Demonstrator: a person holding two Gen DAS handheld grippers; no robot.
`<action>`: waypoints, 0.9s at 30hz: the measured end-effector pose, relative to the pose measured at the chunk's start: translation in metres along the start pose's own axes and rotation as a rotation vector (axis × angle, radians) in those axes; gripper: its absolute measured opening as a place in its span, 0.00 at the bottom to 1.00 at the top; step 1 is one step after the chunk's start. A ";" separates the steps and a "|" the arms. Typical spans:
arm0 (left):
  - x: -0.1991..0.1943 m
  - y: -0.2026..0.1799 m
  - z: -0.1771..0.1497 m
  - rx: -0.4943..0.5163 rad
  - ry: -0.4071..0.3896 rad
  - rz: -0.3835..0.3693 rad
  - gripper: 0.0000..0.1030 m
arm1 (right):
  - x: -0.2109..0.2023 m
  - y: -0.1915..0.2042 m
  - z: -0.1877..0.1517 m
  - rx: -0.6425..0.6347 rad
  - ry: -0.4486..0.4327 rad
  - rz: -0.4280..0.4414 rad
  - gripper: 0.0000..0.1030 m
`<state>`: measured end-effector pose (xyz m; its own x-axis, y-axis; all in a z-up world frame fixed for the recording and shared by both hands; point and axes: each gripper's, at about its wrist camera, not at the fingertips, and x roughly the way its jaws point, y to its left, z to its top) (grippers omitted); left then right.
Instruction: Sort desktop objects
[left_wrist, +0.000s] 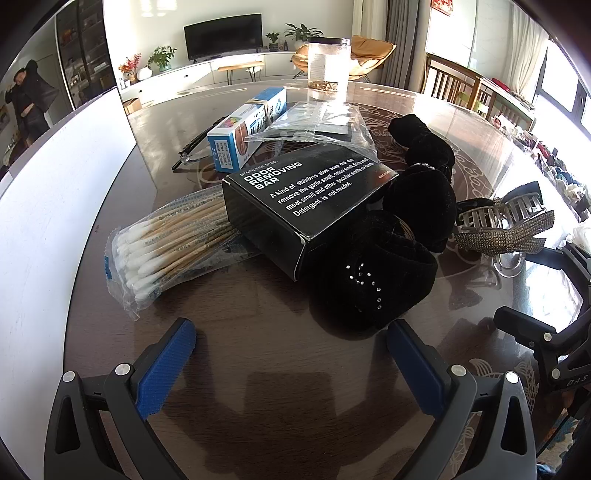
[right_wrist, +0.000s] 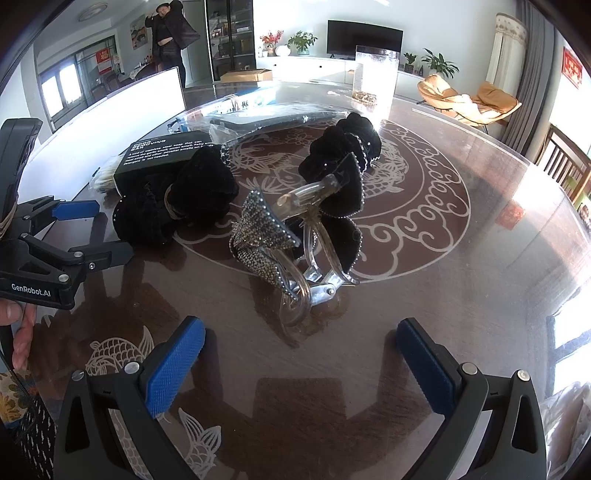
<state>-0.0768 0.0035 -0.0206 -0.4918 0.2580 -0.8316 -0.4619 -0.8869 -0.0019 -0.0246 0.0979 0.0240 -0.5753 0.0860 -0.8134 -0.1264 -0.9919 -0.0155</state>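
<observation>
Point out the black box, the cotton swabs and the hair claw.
black box (left_wrist: 295, 199), left wrist view, on its printed top face.
cotton swabs (left_wrist: 166, 243), left wrist view, on the bagged sticks.
hair claw (right_wrist: 314, 291), right wrist view, on its metal hinge.

The desk (left_wrist: 258, 369) is dark brown and glossy, with a pale pattern of fish, scrolls and clouds. The odor bar box (left_wrist: 306, 199) is black with white letters. The cotton swabs (left_wrist: 173, 243) have white tips and light wooden sticks, inside a clear bag with a blue edge. The small carton (left_wrist: 245, 133) is blue and white. The velvet scrunchies (left_wrist: 373, 273) are black — one carries tiny silver stones. The hair claw (right_wrist: 295, 229) is transparent, with a grey sparkling bow and a black bow. Each hand-held gripper has blue textured pads (right_wrist: 173, 365) on black fingers.
</observation>
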 end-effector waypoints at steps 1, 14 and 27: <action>0.000 0.000 0.000 0.000 0.000 0.000 1.00 | 0.000 0.000 0.000 0.001 -0.001 -0.001 1.00; 0.000 -0.001 0.001 -0.004 0.001 0.007 1.00 | 0.000 0.000 -0.001 0.002 -0.002 -0.002 1.00; -0.012 0.023 -0.014 -0.053 -0.013 0.102 1.00 | 0.000 -0.002 0.000 0.015 -0.003 -0.011 1.00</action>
<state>-0.0714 -0.0253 -0.0182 -0.5441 0.1699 -0.8216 -0.3692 -0.9279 0.0526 -0.0245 0.0998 0.0238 -0.5765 0.0974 -0.8113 -0.1446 -0.9894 -0.0160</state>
